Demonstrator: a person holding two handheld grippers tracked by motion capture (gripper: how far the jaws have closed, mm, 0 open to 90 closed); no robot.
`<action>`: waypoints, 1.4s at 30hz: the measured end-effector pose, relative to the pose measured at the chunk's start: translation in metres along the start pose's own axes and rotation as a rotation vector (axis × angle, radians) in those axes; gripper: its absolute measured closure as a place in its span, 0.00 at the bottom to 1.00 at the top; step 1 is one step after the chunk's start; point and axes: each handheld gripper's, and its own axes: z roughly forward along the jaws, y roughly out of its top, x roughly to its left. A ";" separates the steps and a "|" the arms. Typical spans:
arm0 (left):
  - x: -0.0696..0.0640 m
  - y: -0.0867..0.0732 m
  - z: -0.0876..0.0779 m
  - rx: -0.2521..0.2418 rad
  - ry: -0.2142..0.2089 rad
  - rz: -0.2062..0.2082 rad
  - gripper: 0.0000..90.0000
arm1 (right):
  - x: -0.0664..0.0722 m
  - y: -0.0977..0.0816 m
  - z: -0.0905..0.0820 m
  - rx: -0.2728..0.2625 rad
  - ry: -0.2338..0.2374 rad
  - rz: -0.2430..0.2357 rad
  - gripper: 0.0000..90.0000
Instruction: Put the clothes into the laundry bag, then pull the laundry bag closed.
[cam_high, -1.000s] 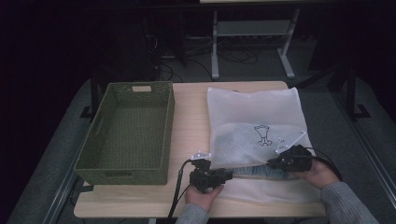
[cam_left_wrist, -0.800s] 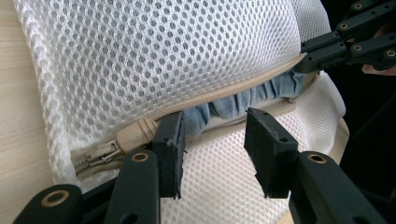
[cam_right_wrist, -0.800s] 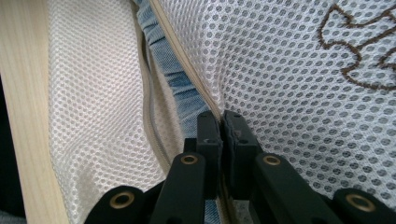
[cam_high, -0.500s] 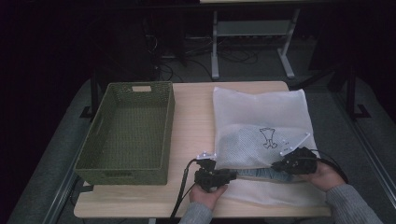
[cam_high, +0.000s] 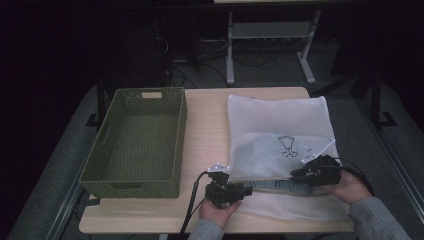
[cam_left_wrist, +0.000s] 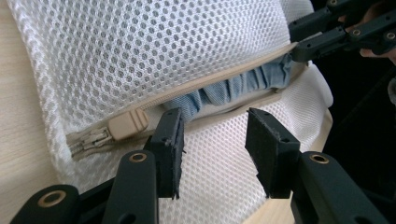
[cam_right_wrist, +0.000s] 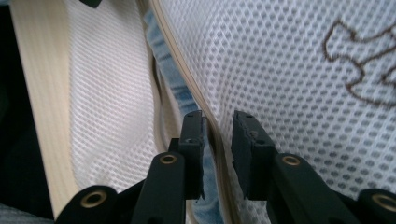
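From the high view, a white mesh bag (cam_high: 278, 131) lies on the wooden table (cam_high: 207, 120), just to the right of a green basket (cam_high: 135, 142). The bag's near edge is open, and blue cloth (cam_high: 272, 185) peeks out of it. The left gripper (cam_high: 239, 191) sits at the bag's near left corner, held by a hand (cam_high: 216, 212). The right gripper (cam_high: 299, 175) sits at the bag's near right side, in the other hand (cam_high: 345, 186). A small brown drawing (cam_high: 286, 145) is on top of the bag.

In the left gripper view, the left gripper (cam_left_wrist: 214, 140) has its two black jaws spread apart over the bag's lower mesh, and nothing is pinched between them. The tan zipper pull (cam_left_wrist: 127, 125) is just left of the jaws. The blue cloth (cam_left_wrist: 233, 90) bunches up inside the open zipper slit. The other gripper (cam_left_wrist: 338, 30) is at the far end of the slit.

In the right gripper view, the right gripper (cam_right_wrist: 218, 122) has just been opening. Its jaws stand a little apart, with the bag's tan zipper edge (cam_right_wrist: 187, 79) running between them. The pads do not look pressed on it. The blue cloth (cam_right_wrist: 168, 70) shows beside that edge.
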 end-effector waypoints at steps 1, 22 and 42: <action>0.000 0.000 -0.002 -0.001 -0.003 -0.002 0.62 | 0.001 0.002 -0.001 -0.007 0.002 -0.001 0.79; 0.016 -0.004 -0.038 -0.012 0.034 -0.007 0.60 | 0.010 0.044 0.000 -0.065 0.043 -0.065 0.66; 0.030 -0.009 -0.026 0.053 0.117 -0.030 0.64 | 0.004 0.018 0.031 0.107 -0.072 -0.107 0.95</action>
